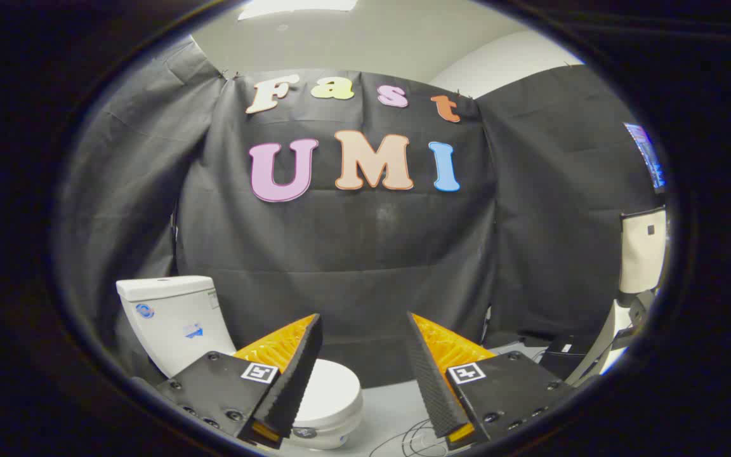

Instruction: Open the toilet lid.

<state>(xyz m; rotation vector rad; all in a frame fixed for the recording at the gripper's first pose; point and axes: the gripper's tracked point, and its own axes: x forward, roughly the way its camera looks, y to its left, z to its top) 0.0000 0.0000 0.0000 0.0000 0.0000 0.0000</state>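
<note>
My tongs (364,330) are spread wide and hold nothing, touching nothing, while the toilet (213,343) sits low beyond my left finger (289,374), its lid (334,387) down flat, partly hidden behind that finger.

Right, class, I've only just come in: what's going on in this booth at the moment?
A hand-held gripper points into the booth with its two fingers spread apart and nothing between them. A white toilet stands on the floor ahead, off to the left finger's side. Its lid is down, partly hidden behind the left finger. The gripper is apart from the lid, so opening it has not begun. Loose cables lie on the floor.
</note>
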